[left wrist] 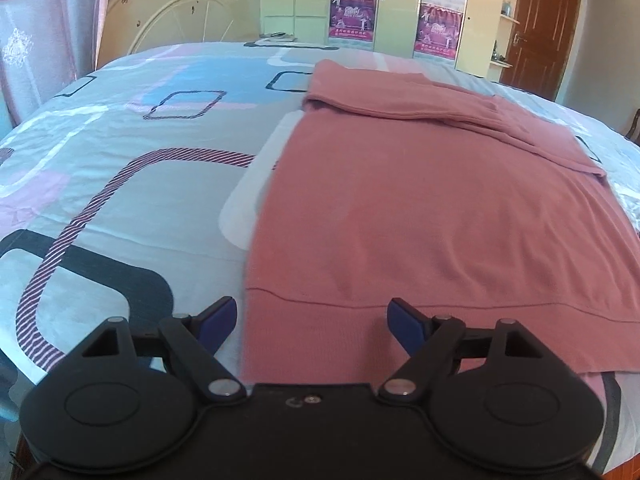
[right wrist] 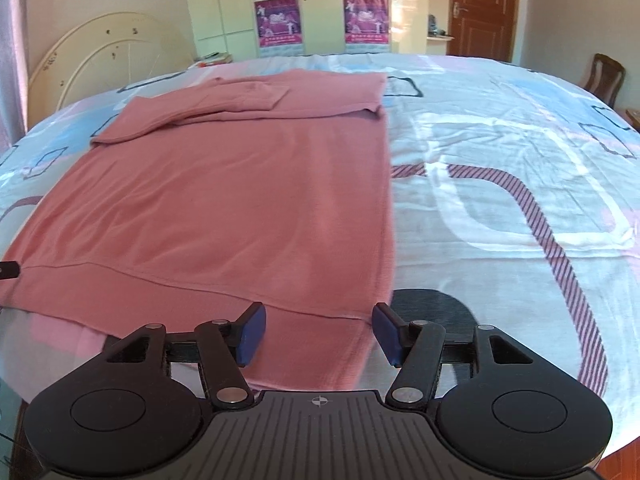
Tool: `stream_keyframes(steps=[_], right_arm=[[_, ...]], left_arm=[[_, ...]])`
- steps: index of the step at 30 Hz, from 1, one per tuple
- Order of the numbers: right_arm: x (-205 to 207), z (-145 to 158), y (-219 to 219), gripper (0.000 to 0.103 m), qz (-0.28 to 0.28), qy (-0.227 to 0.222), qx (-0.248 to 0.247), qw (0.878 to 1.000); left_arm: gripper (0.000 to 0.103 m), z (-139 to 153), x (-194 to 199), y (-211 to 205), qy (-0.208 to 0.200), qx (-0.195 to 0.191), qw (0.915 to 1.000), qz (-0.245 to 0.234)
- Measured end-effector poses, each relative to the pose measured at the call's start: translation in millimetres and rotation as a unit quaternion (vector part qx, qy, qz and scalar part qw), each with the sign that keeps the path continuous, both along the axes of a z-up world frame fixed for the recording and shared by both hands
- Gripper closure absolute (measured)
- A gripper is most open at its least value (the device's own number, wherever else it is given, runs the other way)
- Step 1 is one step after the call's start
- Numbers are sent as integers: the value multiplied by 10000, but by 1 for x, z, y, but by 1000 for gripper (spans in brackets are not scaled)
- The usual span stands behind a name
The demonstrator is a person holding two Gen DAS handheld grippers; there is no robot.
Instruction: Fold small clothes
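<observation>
1 pink sweater (left wrist: 420, 208), 2 grippers, 4 posters, 1 door (right wrist: 478, 8), 1 chair (right wrist: 606, 76).

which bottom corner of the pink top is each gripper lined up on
The left gripper is open over the pink top's near-left hem corner; the right gripper is open over its near-right hem corner.

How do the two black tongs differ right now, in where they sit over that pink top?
The left tongs straddle the left corner of the pink top's hem; the right tongs straddle its right corner. The left tongs gape wider than the right tongs. The left tongs' base is smooth, the right tongs' ribbed. Both are open, blue-tipped and hold nothing.
</observation>
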State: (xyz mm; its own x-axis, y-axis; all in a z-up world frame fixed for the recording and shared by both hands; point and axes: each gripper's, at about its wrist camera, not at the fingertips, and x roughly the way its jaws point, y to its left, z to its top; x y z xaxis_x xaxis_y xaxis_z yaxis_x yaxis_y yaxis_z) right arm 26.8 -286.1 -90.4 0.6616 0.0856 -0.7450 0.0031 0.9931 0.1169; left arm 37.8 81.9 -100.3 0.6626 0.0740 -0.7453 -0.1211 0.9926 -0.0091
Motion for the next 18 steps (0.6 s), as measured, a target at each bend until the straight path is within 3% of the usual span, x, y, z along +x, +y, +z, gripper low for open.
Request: stream_keyframes(steps=[6,13,16,18], right_arm=[[5,-4,-15,42,-312,155,140,9993],[12,-8,-14,42,-220,384,347,9984],[14,-10,-11,52,-195,457,313,9983],[15,-9,-11,58,-256,482,335,9979]], left_arm=[[24,-6,12,16,87,-5,9999,102],[22,-16,20,30,241,-323,9991,89],[25,-16,21,34,297,-462,9985,13],[34,-15,21,34,337,-516,9981,-97]])
